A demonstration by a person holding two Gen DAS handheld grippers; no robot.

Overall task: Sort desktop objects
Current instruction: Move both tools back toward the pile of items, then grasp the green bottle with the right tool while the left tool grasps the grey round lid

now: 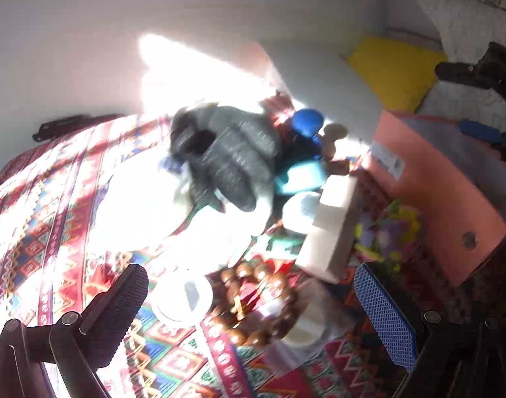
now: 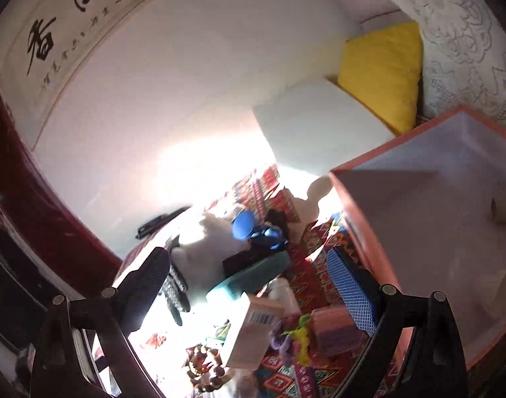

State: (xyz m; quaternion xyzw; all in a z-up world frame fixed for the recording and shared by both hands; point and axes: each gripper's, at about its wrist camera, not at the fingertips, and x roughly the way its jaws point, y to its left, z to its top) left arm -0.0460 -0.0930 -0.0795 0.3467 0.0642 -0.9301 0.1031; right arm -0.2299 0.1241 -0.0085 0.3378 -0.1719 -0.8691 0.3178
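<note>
Desktop objects: wooden bead bracelet (image 1: 256,301), white carton (image 1: 332,229), grey glove (image 1: 226,156) unsorted on patterned cloth (image 1: 37,232); pink bin (image 2: 428,219) nearly bare. Left gripper (image 1: 253,301) and right gripper (image 2: 249,285) wide, carrying nothing.

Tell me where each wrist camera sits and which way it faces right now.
Left wrist: above the patterned tablecloth, facing down at the brown wooden bead bracelet and dark knitted glove; left gripper open; right gripper and a fingertip at the right edge.
Right wrist: higher, by the pink fabric storage box, facing the wall; right gripper open.
Shared: bracelet, box, yellow cushion, white barcoded carton.
</note>
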